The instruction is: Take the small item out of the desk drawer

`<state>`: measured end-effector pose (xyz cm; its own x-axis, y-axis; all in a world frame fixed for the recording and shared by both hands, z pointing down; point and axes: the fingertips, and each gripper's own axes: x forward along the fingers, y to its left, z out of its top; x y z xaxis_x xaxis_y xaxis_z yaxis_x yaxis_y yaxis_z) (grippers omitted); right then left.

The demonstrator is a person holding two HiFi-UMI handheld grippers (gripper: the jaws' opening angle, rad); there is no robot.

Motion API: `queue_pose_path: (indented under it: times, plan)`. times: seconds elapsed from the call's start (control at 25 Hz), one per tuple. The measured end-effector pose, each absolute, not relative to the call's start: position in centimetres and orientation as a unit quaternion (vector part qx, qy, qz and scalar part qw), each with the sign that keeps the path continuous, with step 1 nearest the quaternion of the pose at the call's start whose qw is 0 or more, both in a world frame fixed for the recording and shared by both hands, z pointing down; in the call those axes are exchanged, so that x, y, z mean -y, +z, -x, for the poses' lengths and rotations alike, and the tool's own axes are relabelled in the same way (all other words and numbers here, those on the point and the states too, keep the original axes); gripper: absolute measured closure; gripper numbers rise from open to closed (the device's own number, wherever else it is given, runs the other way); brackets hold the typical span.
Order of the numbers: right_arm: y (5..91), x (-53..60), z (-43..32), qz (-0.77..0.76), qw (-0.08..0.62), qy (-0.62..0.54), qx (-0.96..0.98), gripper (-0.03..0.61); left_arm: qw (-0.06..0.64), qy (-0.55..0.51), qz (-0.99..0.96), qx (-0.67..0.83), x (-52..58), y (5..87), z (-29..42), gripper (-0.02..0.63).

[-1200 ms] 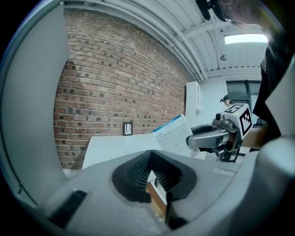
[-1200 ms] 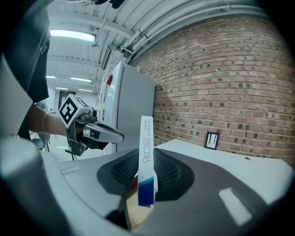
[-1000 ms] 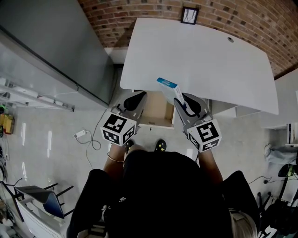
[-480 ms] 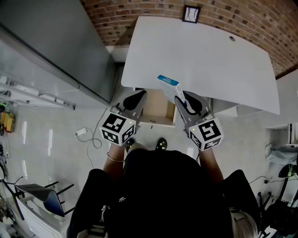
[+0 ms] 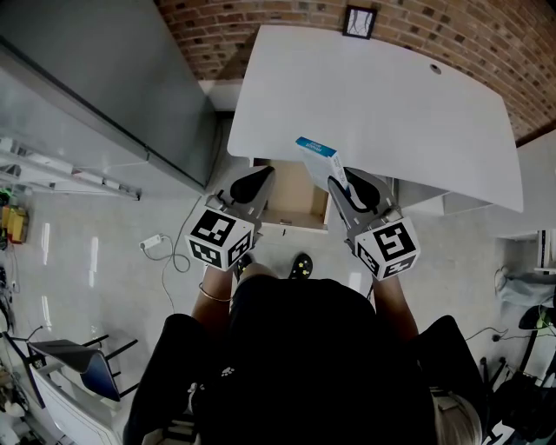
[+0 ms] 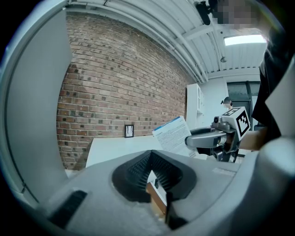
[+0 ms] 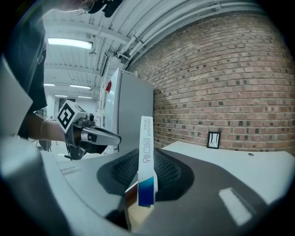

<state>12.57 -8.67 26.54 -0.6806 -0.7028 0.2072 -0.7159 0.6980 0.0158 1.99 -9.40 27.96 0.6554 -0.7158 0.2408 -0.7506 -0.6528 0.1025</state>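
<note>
A flat white box with a blue end (image 5: 320, 159) stands between the jaws of my right gripper (image 5: 340, 185), which is shut on it above the open wooden drawer (image 5: 295, 193). In the right gripper view the box (image 7: 146, 162) stands on edge, upright between the pads. My left gripper (image 5: 252, 184) is shut with nothing in it, held over the drawer's left side. In the left gripper view the box (image 6: 172, 134) and the right gripper (image 6: 203, 138) show to the right, above the white desk top (image 6: 115, 147).
The white desk (image 5: 382, 104) runs along a brick wall (image 5: 452, 26), with a small framed picture (image 5: 357, 21) at its back edge. A grey cabinet (image 5: 113, 87) stands to the left. A cable and plug (image 5: 156, 250) lie on the floor.
The view has shifted slightly; both grippers and the box stay in much the same place over the drawer.
</note>
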Motion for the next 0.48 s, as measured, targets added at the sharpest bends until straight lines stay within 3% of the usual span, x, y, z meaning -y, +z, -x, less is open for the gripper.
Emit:
queue_pose_path:
  times: [0.48]
  plan:
    - [26.90, 8.51, -12.37, -0.386, 0.095, 0.042, 0.917, 0.471, 0.102, 0.092, -0.902, 0.409, 9.08, 28.36, -1.60, 0.614]
